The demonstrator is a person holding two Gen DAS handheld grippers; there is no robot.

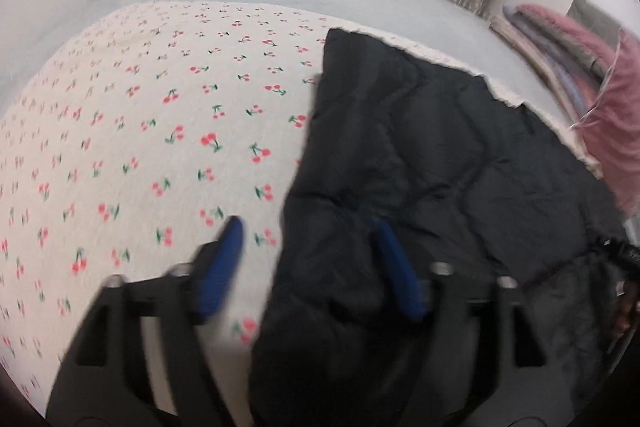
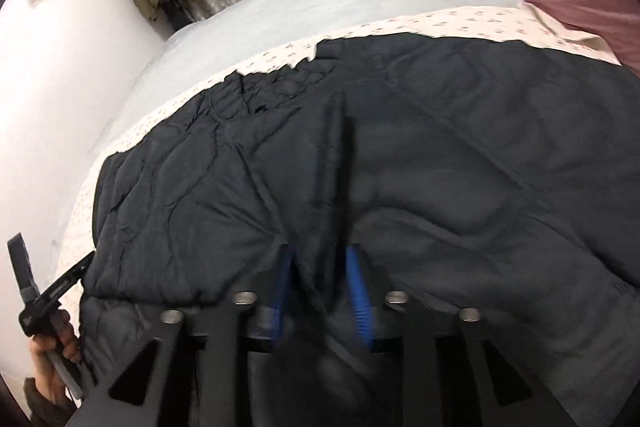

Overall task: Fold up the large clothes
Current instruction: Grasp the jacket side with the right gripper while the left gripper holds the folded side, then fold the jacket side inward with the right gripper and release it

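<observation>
Now the black quilted puffer jacket [image 1: 420, 167] lies on the cherry-print bedspread [image 1: 160, 127]. Left hand-held gripper [image 1: 312, 247] stands apart over its nine-o'clock edge; right hand-held gripper [image 2: 320, 275] half-parted around a ridge, grip uncertain. Pinch both layers fully before lifting.

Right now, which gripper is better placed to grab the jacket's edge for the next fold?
Probably left. The left gripper stands open astride the black jacket's edge on the cherry sheet. The right gripper sits over the jacket's middle, no edge between its pads.
</observation>
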